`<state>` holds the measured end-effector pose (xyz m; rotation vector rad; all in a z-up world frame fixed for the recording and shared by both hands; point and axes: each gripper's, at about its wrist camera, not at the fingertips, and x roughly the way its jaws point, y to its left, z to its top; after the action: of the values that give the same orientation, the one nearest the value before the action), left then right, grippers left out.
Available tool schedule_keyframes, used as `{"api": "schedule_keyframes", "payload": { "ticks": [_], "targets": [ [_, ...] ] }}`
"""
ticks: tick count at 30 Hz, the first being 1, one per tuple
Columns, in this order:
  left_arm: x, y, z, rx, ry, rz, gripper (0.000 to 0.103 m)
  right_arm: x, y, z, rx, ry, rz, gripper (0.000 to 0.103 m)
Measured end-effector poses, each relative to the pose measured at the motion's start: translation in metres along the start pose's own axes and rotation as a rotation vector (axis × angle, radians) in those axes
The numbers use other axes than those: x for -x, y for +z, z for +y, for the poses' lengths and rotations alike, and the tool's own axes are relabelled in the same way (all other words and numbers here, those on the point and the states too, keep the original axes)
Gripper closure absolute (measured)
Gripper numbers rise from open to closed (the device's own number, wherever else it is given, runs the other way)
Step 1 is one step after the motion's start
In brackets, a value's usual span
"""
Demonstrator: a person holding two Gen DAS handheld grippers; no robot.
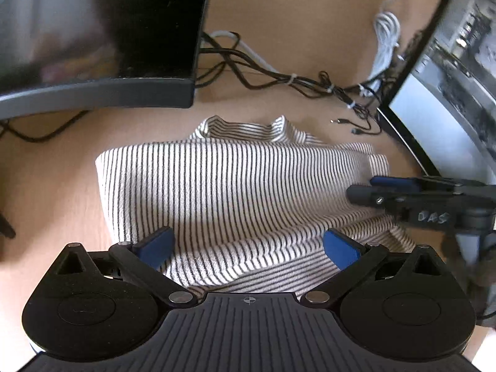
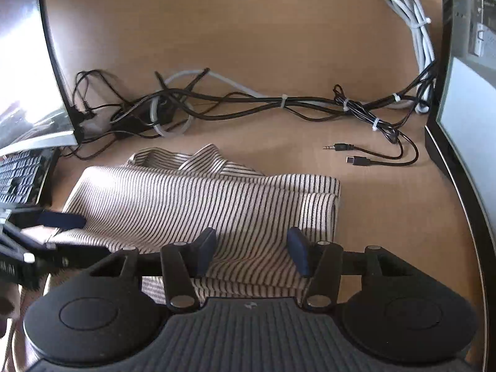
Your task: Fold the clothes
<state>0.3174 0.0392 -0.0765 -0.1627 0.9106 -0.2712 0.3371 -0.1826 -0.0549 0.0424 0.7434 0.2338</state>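
Garment: a striped knit top [image 1: 235,179] lies on the wooden worktop [image 2: 248,31], between a monitor [image 1: 93,31] on the left and a second screen [image 2: 465,124] on the right, with its collar at the far edge.
Lie now: it is doubled over itself, with layered edges showing along the near and right sides; whether more folds are due cannot be judged.
Left gripper [image 1: 248,245]: jaws spread wide over the near edge, holding nothing.
Right gripper [image 2: 251,249]: jaws spread over the near right part, holding nothing.
Handling: judged light, soft and limp; it sags and creases when lifted and is not fragile.
Hold: pinch the stacked layers at the near corners so that they move together.
Hazard: loose cables [image 2: 248,102] lie just beyond the collar.
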Motion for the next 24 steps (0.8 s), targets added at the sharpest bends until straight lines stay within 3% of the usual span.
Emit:
{"api": "schedule_keyframes", "payload": {
  "ticks": [5,9,12,17,19,21,24],
  "targets": [
    [0.022,0.002,0.018,0.112,-0.074,-0.042,0.000,-0.006,-0.014,-0.001,0.006,-0.001,0.037,0.051],
    [0.016,-0.005,0.030,0.141,-0.072,-0.004,0.000,-0.014,-0.026,-0.002,0.031,-0.016,0.060,0.049],
    [0.015,-0.005,0.022,0.095,-0.044,-0.001,0.000,-0.014,-0.019,0.000,0.063,-0.025,0.069,0.049],
    [0.035,0.006,0.020,0.115,-0.099,-0.061,0.000,0.001,0.011,-0.002,0.053,-0.019,-0.020,0.049],
    [0.029,0.009,0.022,0.126,-0.096,-0.044,0.000,-0.008,0.022,-0.003,0.018,0.011,-0.020,0.049],
    [0.013,0.007,0.027,0.147,-0.073,-0.005,0.000,-0.024,0.026,-0.004,-0.015,0.039,0.017,0.049],
    [0.008,0.004,0.025,0.124,-0.067,-0.015,0.000,-0.052,0.018,-0.004,-0.001,0.018,0.114,0.049]
  ]
}}
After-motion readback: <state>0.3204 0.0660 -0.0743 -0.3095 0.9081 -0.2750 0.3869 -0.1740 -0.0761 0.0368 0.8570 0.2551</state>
